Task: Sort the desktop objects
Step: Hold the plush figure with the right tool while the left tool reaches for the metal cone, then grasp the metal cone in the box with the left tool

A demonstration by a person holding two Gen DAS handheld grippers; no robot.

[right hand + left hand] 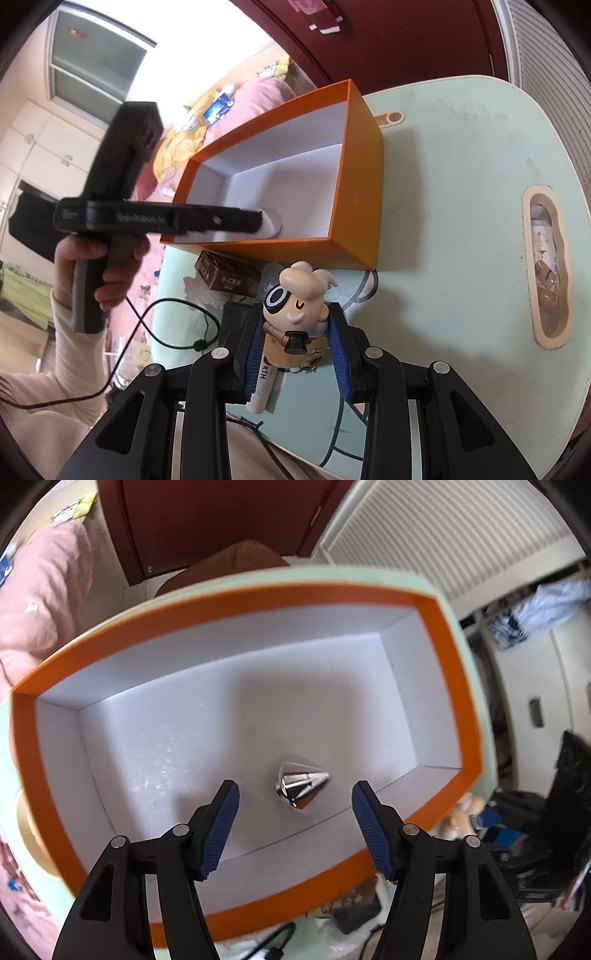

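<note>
An orange box [229, 602] with a white inside fills the left wrist view. A shiny silver cone-shaped top [301, 786] lies on the box floor. My left gripper [295, 805] is open above the box, its blue pads either side of the top and apart from it. In the right wrist view the same box [354, 206] sits on the pale green table [461, 177], and the left gripper's body [162, 219] reaches over it. My right gripper [297, 325] is shut on a cream cartoon figurine [295, 314] above the table's near edge.
A brown milk carton [221, 275], a white tube [264, 387] and a black cable [177, 325] lie near the table's left edge. A cream-rimmed slot [546, 269] is cut in the table at right. Pink bedding [40, 590] lies beyond the box.
</note>
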